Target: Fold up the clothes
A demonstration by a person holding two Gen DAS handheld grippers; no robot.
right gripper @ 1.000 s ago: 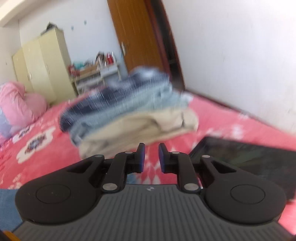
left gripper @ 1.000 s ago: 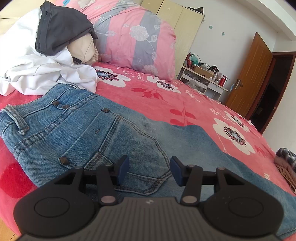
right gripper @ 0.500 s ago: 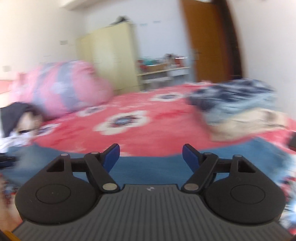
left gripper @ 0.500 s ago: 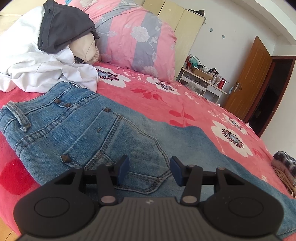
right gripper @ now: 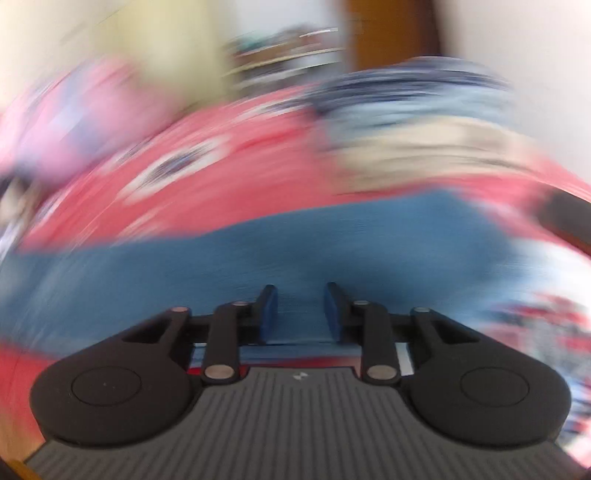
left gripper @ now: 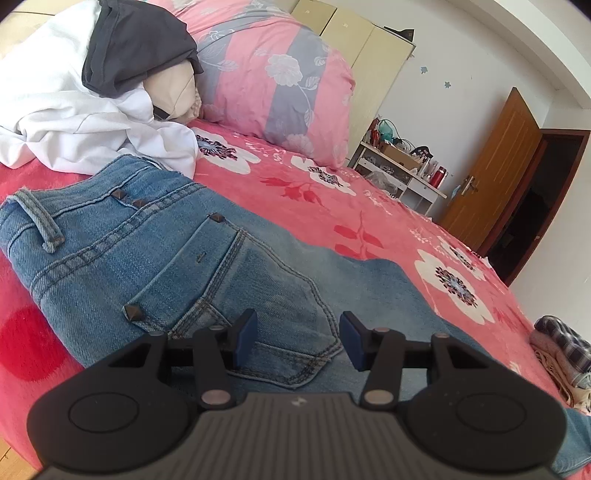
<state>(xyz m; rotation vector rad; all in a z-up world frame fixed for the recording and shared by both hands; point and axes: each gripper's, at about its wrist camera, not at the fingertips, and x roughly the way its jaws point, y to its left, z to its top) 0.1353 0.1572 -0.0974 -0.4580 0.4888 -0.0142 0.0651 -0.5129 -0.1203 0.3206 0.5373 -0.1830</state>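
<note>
Jeans point(left gripper: 155, 258) lay lengthwise across bed point(left gripper: 369, 221); left gripper point(left gripper: 297, 341) open over waist end; right gripper point(right gripper: 300, 313) closing, unclamped, over leg end

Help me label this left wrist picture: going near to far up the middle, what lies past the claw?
Left claw → jeans → red flowered bedspread → pink and grey quilt → pale wardrobe.

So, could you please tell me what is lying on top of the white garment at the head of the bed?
A dark grey garment lies on the white garment, with a beige bundle tucked beneath it. Whatever else the pile covers is hidden.
</note>
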